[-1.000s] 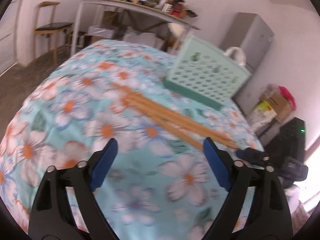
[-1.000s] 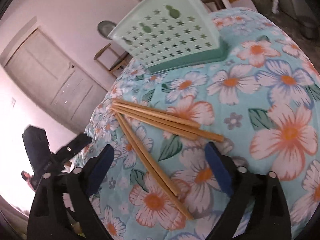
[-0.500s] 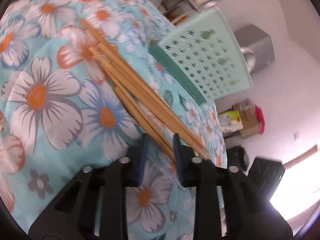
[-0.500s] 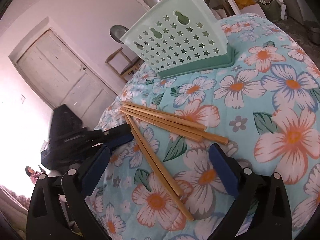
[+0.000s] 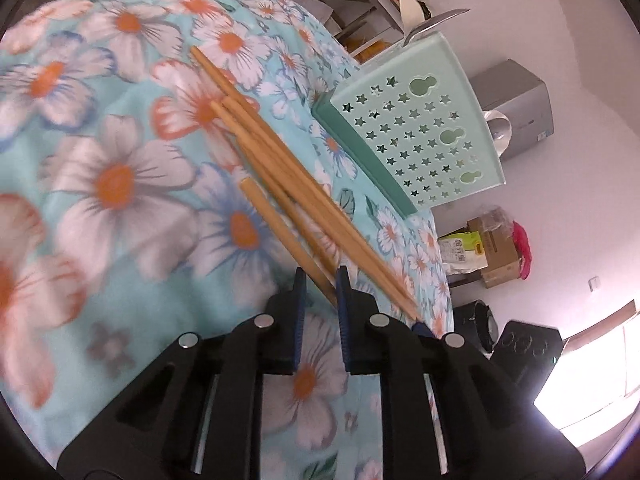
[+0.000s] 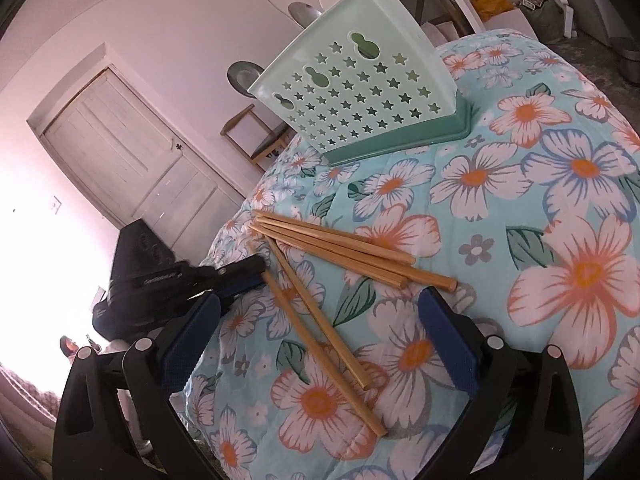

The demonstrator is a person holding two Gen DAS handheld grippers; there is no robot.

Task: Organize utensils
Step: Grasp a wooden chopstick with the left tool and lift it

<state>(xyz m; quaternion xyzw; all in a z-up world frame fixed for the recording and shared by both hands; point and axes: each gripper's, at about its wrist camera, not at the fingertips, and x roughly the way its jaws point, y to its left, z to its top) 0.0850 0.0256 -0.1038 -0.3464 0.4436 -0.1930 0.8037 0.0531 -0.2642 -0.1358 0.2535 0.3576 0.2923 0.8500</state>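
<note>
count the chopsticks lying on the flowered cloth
5. Three chopsticks lie fanned together nearer the basket; two splay from them toward the right gripper, one of those clamped at its far end in the left gripper's jaws. None seem hidden.

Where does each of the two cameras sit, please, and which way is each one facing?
Left wrist: on the left gripper, looking along the light wooden chopsticks towards the mint-green star-perforated plastic utensil basket; its narrowed blue-padded fingers enclose one chopstick's end.
Right wrist: on the open right gripper, above the floral turquoise cloth, facing the basket and a white door; the left gripper enters at left.
Shared: chopsticks, basket, cloth.
</note>
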